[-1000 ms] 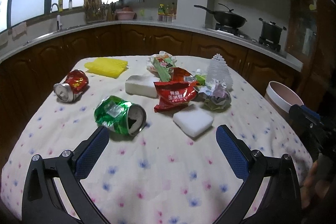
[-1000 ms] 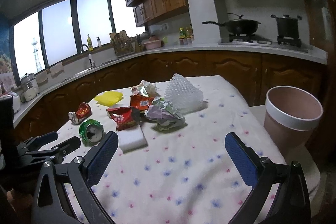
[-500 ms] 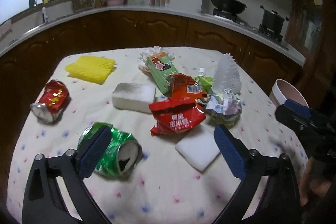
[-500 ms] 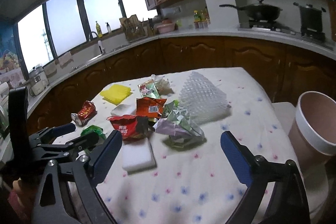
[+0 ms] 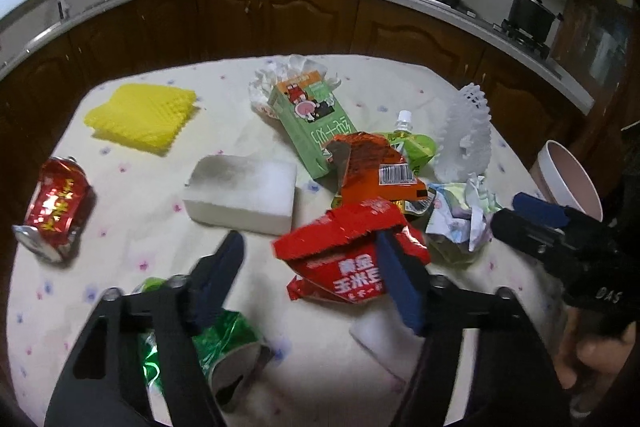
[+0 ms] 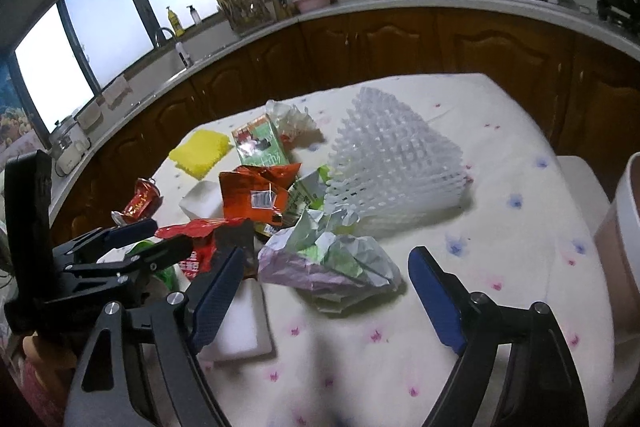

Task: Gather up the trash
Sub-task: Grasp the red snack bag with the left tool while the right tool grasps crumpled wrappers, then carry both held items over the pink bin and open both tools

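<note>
Trash lies piled on the flowered tablecloth (image 5: 132,227). My left gripper (image 5: 310,267) hovers low over the red snack bag (image 5: 344,251). Its jaws are closing, with the bag's left part between them and the right finger (image 5: 396,275) over the bag, not pressing. A crushed green can (image 5: 224,343) lies under its left finger. My right gripper (image 6: 326,291) straddles the crumpled paper wad (image 6: 332,259). Its jaws are closing too, and the pads stand clear of the wad. The left gripper (image 6: 168,237) shows at the left of the right wrist view.
Around the pile lie a red can (image 5: 56,203), yellow foam net (image 5: 144,115), white sponge block (image 5: 244,193), green carton (image 5: 312,123), orange wrapper (image 5: 372,167) and white foam net (image 6: 396,163). A second sponge (image 6: 240,327) lies near. A pink bin (image 6: 624,211) stands off the table's right edge.
Both grippers have moved forward over the table toward the pile and tipped down. Both pairs of jaws have narrowed. The green can has slid beneath the left gripper.
</note>
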`<action>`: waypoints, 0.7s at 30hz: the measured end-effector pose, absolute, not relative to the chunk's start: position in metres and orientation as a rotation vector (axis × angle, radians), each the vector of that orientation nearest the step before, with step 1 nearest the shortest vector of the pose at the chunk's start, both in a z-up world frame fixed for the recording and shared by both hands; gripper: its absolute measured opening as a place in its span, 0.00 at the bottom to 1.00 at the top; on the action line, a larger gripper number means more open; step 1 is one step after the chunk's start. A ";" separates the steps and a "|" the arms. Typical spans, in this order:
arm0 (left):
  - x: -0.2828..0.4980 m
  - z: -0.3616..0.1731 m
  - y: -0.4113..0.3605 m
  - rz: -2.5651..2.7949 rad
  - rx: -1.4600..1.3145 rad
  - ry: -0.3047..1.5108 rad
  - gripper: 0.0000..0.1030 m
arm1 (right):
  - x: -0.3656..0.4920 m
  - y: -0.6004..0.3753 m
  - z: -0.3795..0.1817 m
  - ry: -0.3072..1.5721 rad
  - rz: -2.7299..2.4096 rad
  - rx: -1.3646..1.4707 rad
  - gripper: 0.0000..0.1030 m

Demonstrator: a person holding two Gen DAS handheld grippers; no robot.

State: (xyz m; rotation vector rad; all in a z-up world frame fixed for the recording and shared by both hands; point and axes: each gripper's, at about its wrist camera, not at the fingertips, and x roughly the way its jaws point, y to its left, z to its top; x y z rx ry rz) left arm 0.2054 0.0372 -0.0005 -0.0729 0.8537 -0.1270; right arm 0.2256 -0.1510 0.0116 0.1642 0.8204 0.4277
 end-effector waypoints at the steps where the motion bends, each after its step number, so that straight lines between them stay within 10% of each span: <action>1: 0.207 -0.002 0.037 -0.135 -0.078 0.861 0.50 | 0.228 -0.150 0.010 0.824 0.430 0.163 0.78; 8: 0.206 -0.002 0.036 -0.190 -0.102 0.850 0.15 | 0.237 -0.151 -0.008 0.874 0.429 0.180 0.46; 21: 0.166 0.037 0.036 -0.222 -0.133 0.745 0.11 | 0.198 -0.174 0.018 0.792 0.439 0.236 0.39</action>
